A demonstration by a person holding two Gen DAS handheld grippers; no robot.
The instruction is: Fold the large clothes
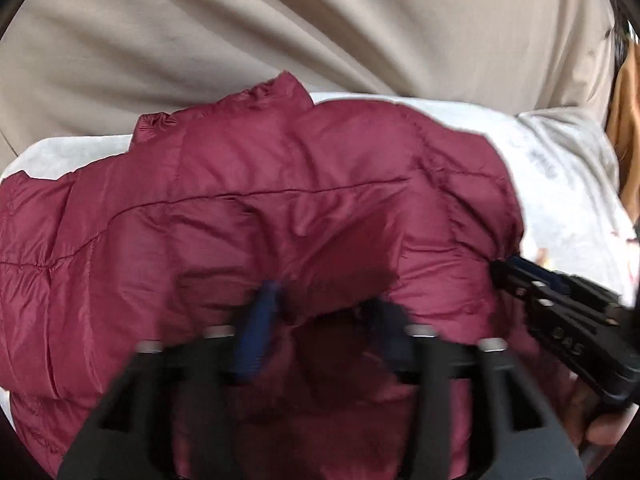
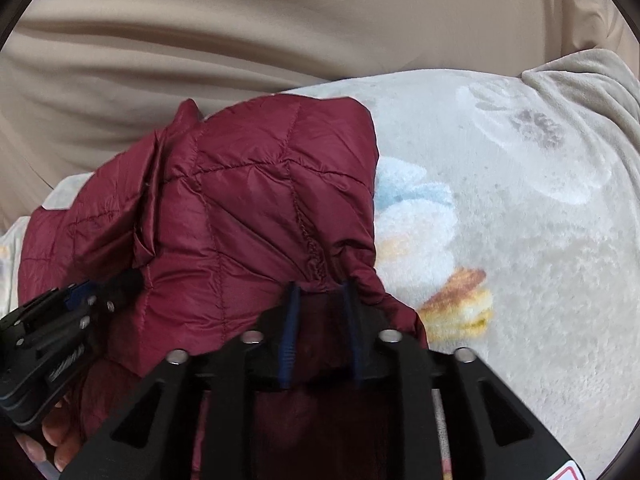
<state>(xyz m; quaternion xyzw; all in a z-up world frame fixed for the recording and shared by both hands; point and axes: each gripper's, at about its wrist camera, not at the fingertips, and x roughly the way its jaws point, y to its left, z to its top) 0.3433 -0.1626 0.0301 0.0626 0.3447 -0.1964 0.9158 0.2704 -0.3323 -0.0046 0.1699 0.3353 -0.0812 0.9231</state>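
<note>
We see a maroon puffer jacket (image 1: pixel 280 208), its shiny quilted nylon stitched into padded panels, lying crumpled on a fleecy pale blanket (image 2: pixel 520 240) printed with a soft blue, white and orange-yellow motif. Behind the blanket hangs a smooth beige cloth (image 1: pixel 280 32) in long loose folds, and a plush beige fabric (image 2: pixel 592 92) bunches at the far right.

Our left gripper (image 1: pixel 326 324) is blurred, its ribbed blue pads standing apart over the jacket's near edge, released, with dark fabric showing between them. Our right gripper (image 2: pixel 320 332) has its two blue pads set narrowly apart with a puckered, gathered fold of the jacket between them; we cannot tell whether the pads actually press on it.

In the right wrist view the left gripper's black body sits low at the left beside the jacket, with fingers (image 2: pixel 60 440) of a hand under it. No container appears here.
</note>
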